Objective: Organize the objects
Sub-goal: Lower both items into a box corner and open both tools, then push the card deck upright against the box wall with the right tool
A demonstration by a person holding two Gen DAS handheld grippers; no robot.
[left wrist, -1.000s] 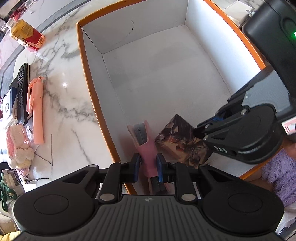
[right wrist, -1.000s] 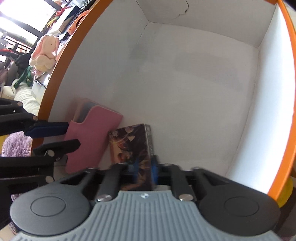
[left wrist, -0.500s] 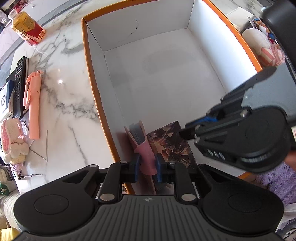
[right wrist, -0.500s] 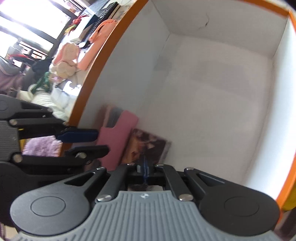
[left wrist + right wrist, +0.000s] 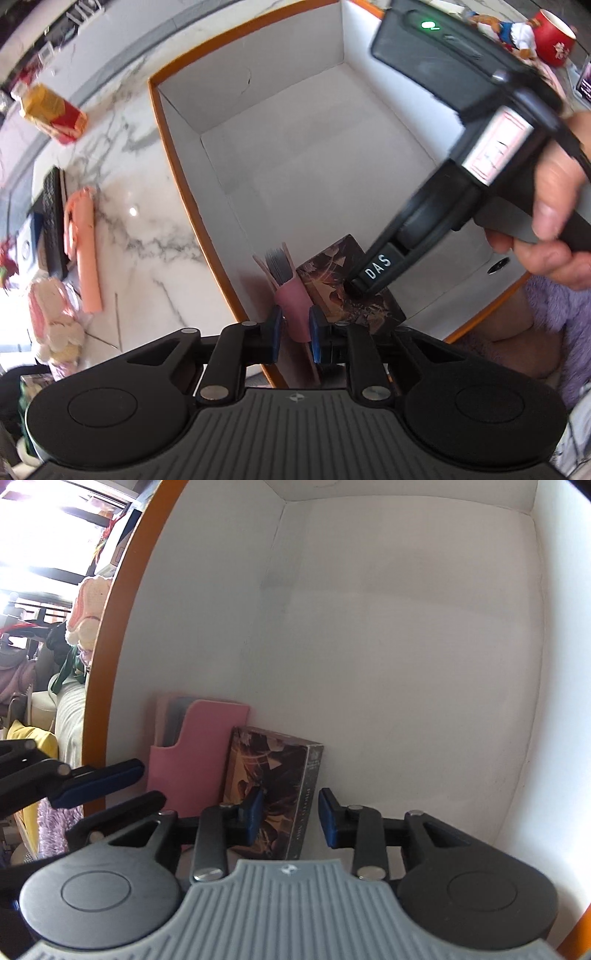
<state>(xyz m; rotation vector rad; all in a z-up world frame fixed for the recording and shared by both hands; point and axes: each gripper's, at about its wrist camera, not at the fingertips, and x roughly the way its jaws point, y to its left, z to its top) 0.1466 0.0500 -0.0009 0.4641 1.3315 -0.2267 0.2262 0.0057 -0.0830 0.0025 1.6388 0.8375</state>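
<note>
Right hand-held gripper [image 5: 290, 816]: jaws have just been opening and now stand apart around the patterned box [image 5: 275, 794], pads clear of it. Left hand-held gripper [image 5: 295, 334]: closed narrow on the pink pouch [image 5: 293, 308]. Both items stand upright, side by side, in the near corner of the orange-rimmed carton [image 5: 177, 192]. Assessment: box rigid, light, glossy; grip its flat sides. Pouch soft; pinch the lower body.

Glossy marble countertop [image 5: 122, 206], matt cardboard box [image 5: 295, 155]
</note>
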